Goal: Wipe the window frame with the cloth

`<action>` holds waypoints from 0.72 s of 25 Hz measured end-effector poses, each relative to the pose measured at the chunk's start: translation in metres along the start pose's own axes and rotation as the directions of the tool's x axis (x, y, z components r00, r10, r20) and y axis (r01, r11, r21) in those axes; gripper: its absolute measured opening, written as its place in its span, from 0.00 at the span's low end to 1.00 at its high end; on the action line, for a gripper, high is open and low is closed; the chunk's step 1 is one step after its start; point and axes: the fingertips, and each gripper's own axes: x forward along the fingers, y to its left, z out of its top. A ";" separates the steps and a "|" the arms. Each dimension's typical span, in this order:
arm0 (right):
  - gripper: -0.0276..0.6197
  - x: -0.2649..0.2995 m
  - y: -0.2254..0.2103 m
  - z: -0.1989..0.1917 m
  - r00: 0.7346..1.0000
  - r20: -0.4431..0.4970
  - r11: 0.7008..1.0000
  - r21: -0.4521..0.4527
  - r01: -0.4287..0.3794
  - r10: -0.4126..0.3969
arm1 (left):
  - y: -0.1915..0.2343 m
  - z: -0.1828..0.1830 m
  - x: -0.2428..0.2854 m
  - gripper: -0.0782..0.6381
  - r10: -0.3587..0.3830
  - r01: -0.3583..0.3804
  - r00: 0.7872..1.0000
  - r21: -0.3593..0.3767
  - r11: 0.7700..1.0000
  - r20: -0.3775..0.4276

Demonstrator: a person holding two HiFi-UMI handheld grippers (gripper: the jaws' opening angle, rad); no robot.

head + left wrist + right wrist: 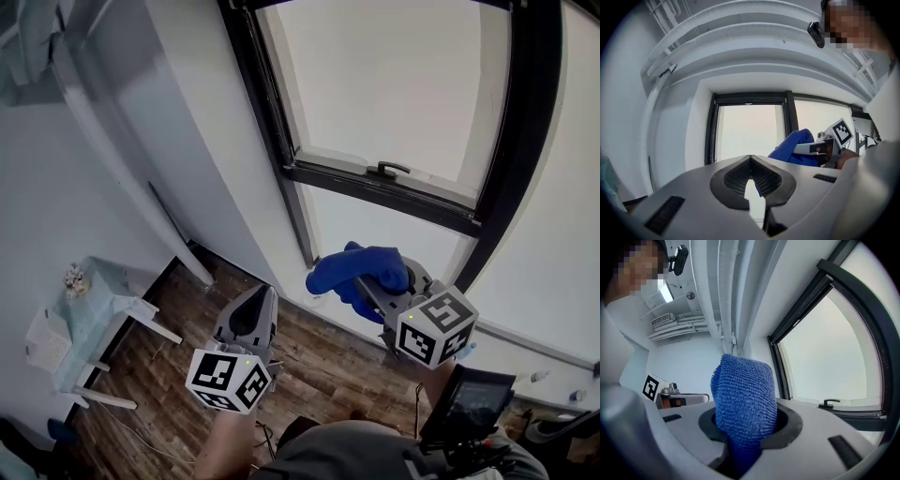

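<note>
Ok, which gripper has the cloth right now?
The right gripper: its jaws are shut on the blue cloth, which sticks up between them. The left gripper is shut with nothing in it.

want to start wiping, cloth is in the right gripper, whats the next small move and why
Probably ease the right gripper forward until the blue cloth presses on the black window frame. Its jaws clamp the cloth, which bulges ahead of them and looks just short of the frame's upright. The left gripper is shut and empty.
</note>
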 end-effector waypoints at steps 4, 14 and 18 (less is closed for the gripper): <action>0.24 0.034 -0.013 0.002 1.000 0.000 1.000 0.001 0.016 -0.016 | 0.028 0.001 0.027 0.12 -0.013 0.013 1.000 -0.013 1.000 -0.009; 0.24 0.133 -0.022 0.002 0.998 0.004 0.997 -0.024 0.067 -0.067 | 0.122 0.006 0.079 0.12 -0.085 0.086 0.996 -0.028 0.996 0.034; 0.24 0.182 -0.023 0.005 0.995 -0.002 0.995 -0.029 0.098 -0.098 | 0.165 0.011 0.098 0.12 -0.113 0.114 0.992 -0.022 0.993 0.048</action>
